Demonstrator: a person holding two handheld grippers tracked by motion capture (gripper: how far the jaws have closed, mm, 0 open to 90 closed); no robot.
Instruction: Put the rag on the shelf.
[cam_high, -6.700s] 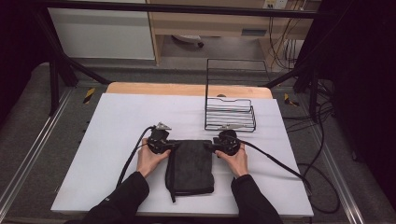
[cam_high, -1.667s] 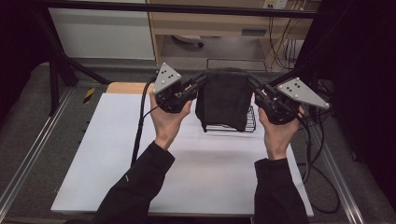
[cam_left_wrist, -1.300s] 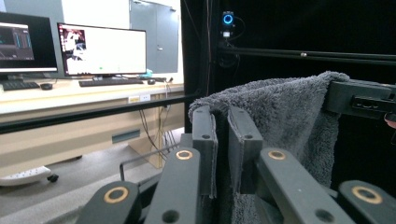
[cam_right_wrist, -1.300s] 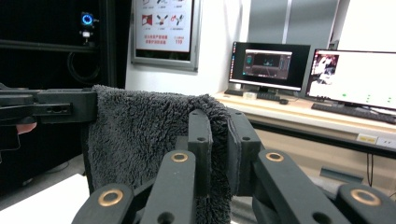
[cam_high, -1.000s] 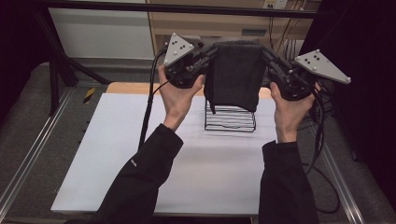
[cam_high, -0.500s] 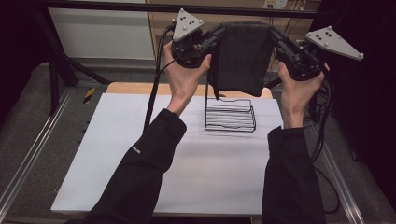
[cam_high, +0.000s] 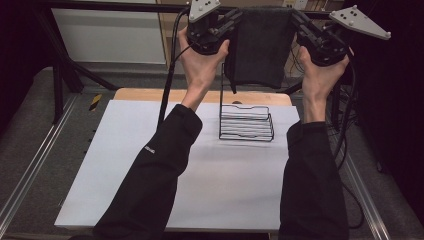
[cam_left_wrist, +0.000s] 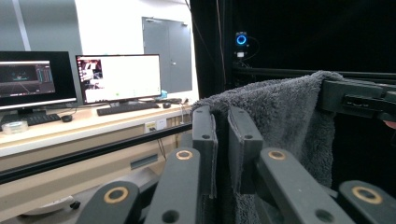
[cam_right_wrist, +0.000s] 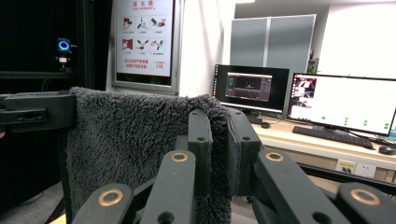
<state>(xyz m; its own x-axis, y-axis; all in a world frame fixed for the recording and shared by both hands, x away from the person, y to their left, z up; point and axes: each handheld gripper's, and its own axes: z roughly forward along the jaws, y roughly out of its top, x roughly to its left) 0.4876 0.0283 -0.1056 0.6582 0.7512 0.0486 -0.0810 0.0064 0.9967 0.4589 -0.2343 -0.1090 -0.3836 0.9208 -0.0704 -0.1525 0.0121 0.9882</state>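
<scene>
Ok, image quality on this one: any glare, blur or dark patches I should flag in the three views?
High view: evenly lit white tabletop, soft overall, dark grey fleecy towel reads as a near-black patch. Left gripper view: bright white monitor screen nearly blows out, right side of the frame falls to black. Right gripper view: towel pile is sharp, left side dark, white monitor glaring.

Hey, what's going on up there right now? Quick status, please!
Left gripper and right gripper: both shut on the grey towel, one top corner each. Towel held high, hanging above the wire rack. Nothing in the way.
</scene>
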